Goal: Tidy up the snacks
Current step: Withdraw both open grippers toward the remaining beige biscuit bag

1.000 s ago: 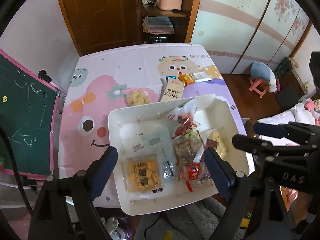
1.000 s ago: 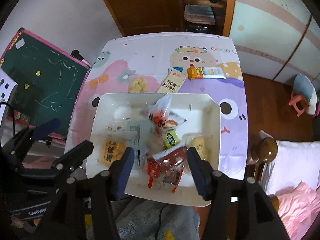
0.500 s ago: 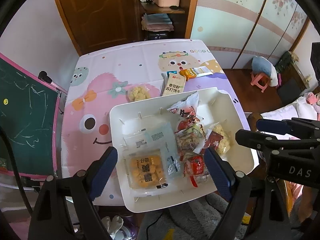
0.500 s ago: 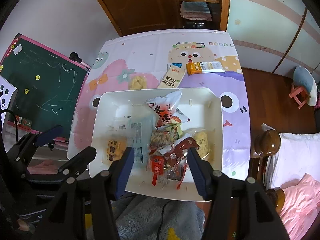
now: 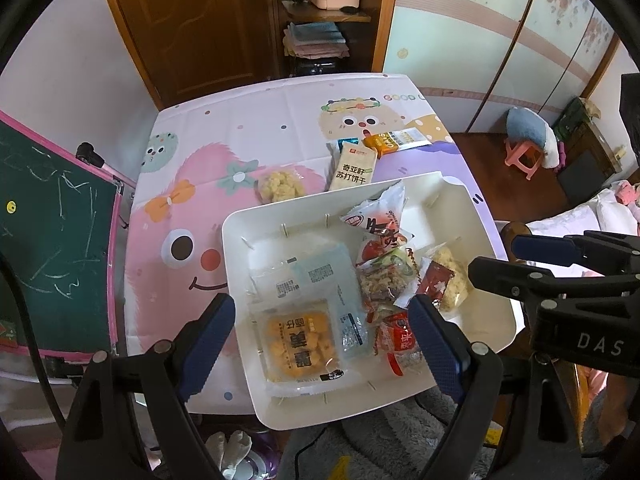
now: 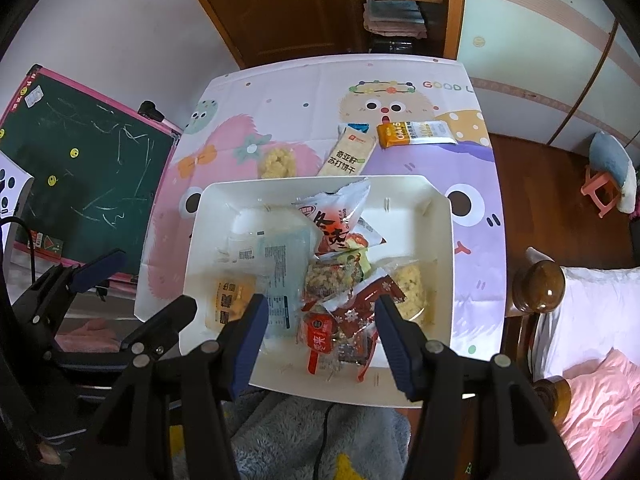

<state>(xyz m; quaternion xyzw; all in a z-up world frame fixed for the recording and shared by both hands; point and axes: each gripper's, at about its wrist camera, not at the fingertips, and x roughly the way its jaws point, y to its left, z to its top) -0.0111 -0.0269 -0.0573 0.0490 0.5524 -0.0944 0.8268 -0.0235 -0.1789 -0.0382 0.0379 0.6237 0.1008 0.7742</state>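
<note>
Snacks lie mostly inside the white tray (image 5: 240, 248), which stands at the near edge of the worktop (image 5: 248, 120) under a cartoon cloth. In the tray you see a yellow packet (image 5: 302, 342) at the near left, a pale blue packet (image 5: 320, 272) just behind it, a white and red bag (image 5: 380, 220) toward 12 o'clock, a mixed-nut packet (image 5: 382, 284) in the middle, a small red packet (image 5: 396, 336) at the near side and a dark red packet (image 6: 360, 300) partly over its neighbours; a puffed yellow snack (image 6: 410, 284) lies at the right.

Three things are outside the tray, on the cloth at about 12 o'clock from it: a clear packet of yellow puffs (image 5: 280, 186), a cream cracker packet (image 5: 354, 170) and an orange bar (image 5: 396, 142) — the cracker packet almost touches the tray's far rim.

Your left tongs (image 5: 320, 344) stand wide, above the yellow packet and the tray's near left part, with nothing pressed between the pads. Your right tongs (image 6: 320, 336) are about half apart — they hover over the red packets at the tray's near side, and the pads touch nothing. Each tool appears at the edge of the other camera's view.
</note>
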